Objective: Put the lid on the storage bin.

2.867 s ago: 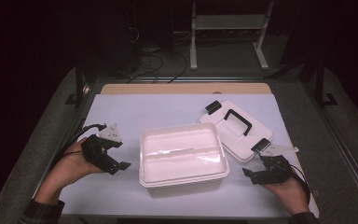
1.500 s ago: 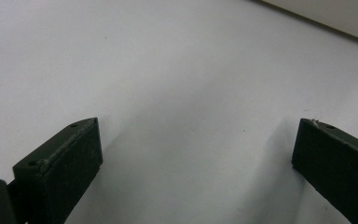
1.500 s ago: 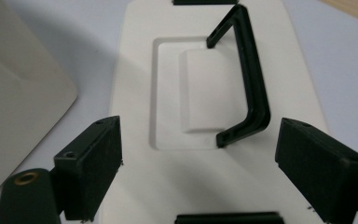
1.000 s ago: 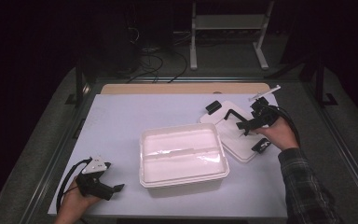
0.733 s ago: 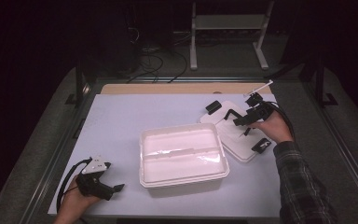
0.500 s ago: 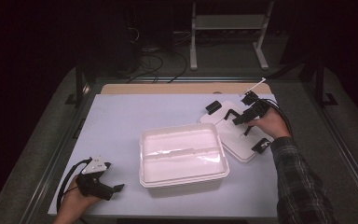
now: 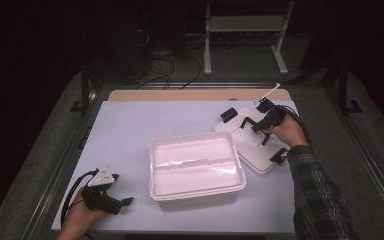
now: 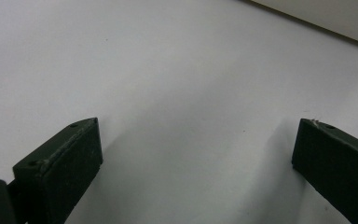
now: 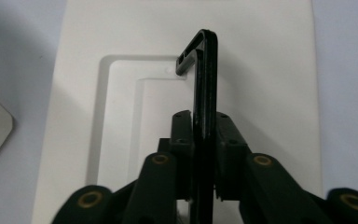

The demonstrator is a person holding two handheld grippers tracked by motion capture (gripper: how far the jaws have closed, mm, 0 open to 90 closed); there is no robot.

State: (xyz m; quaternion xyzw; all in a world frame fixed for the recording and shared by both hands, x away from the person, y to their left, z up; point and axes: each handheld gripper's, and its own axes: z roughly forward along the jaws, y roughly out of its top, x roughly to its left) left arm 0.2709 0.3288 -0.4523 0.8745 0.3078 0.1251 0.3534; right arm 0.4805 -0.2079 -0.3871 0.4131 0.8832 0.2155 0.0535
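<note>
Right claw: while I watch from afar, my right claw (image 9: 204, 154) has just been closing and now pinches the thin black plastic handle (image 9: 204, 70).
Lid: the flat white rectangular lid (image 7: 252, 145) carrying that handle lies on the bench (image 7: 130, 130), just right of the open white plastic box (image 7: 196, 167).
Left claw: my left claw (image 7: 122, 204) stands apart, over bare bench at the near left.
</note>
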